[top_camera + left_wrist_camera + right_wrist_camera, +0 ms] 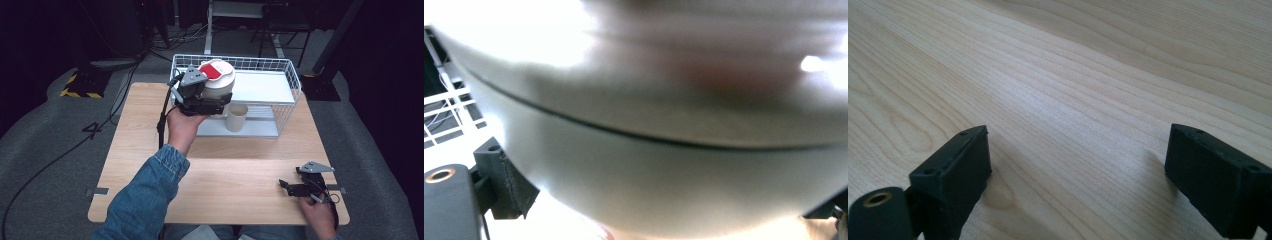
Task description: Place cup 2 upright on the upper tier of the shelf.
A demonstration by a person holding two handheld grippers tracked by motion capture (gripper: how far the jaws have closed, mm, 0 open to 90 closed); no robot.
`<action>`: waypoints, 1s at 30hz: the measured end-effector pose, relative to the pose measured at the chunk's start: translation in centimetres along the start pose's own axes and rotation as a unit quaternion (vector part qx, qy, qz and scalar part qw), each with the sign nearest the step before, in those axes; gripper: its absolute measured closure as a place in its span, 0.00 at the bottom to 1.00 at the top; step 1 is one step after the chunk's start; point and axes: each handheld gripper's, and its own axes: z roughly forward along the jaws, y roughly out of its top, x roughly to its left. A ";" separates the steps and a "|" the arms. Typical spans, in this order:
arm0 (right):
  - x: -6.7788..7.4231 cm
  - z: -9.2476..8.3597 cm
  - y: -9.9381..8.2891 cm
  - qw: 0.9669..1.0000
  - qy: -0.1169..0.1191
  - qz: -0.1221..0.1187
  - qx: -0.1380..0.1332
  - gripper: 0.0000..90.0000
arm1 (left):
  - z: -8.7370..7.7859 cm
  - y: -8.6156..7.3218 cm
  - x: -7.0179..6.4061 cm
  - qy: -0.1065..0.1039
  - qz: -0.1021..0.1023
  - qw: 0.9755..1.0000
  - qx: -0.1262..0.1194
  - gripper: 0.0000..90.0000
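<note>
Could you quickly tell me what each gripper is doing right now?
Left gripper: closed on the white round container with a red label.
Right gripper: open, empty, low over the wooden table.

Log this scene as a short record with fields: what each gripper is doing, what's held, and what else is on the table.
left gripper: shut on the white tub, raised at the rack's left end
white tub: round, lidded, red label on top
right gripper: open, nothing between the jaws, low over the bare table near the right front corner
wire rack: white, at the far side of the table
cup: cream, upright on the rack's lower level
table: light wood
</note>
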 end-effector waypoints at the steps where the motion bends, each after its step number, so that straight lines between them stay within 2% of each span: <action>1: 0.0 0.0 0.0 1.000 0.000 0.000 0.000 0.13 | 0.2 0.2 0.0 0.003 -0.001 1.000 -0.003 0.11; 7: 0.0 0.0 0.0 1.000 -0.002 0.001 0.000 0.13 | 1.6 1.1 0.5 0.001 -0.007 1.000 -0.009 0.10; 17: 0.0 0.0 0.0 1.000 -0.001 0.001 0.000 0.13 | 4.1 2.3 0.8 0.005 -0.004 1.000 -0.013 0.10; 30: 0.1 0.0 0.0 1.000 -0.002 0.003 -0.001 0.13 | 7.4 3.5 1.8 0.039 -0.002 0.999 -0.007 0.10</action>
